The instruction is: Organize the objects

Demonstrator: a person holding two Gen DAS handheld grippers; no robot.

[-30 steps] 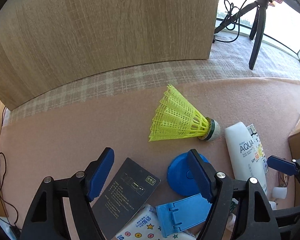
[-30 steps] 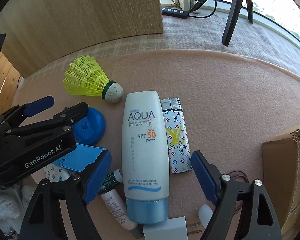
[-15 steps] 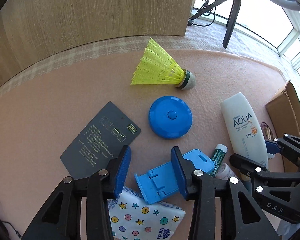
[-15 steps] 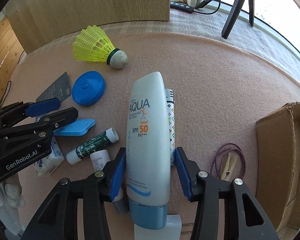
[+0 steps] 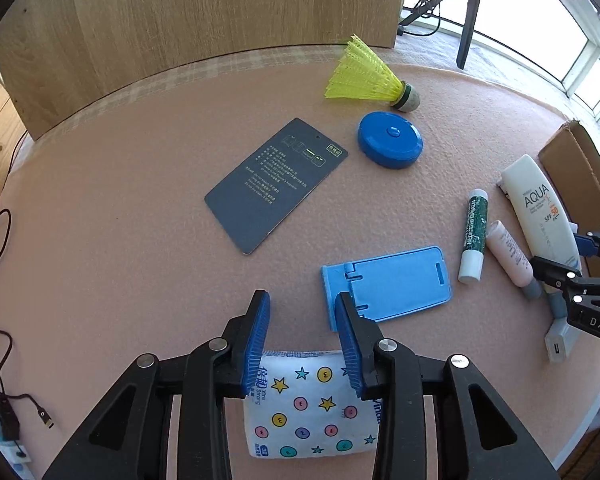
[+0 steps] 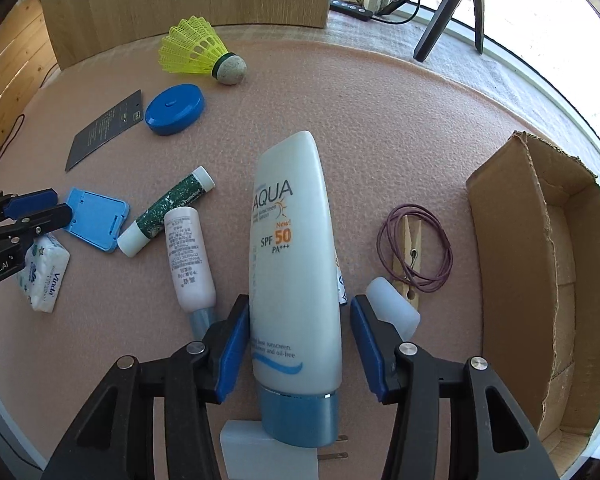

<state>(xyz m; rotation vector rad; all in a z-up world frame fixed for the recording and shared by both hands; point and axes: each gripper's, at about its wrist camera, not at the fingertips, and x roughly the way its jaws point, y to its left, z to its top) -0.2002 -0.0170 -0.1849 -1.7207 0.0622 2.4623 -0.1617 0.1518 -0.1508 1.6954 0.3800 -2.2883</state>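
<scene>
Right gripper [image 6: 296, 344] was straddling the sunscreen tube [image 6: 294, 264], jaws opening, left pad touching it, right pad clear. Left gripper [image 5: 302, 344] was pinched on the tissue pack [image 5: 308, 408], left of that tube.

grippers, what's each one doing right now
Left gripper: shut on the tissue pack.
Right gripper: jaws opening, sunscreen tube between them, not gripped.

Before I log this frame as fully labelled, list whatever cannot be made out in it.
- Patterned lighter: right wrist view, only a sliver shows behind the white AQUA sunscreen tube.
- White plug adapter: right wrist view, cut by the bottom edge.
- Brown cardboard box: its floor is hidden by the near wall.
- Dark grey printed card: print too small.
</scene>
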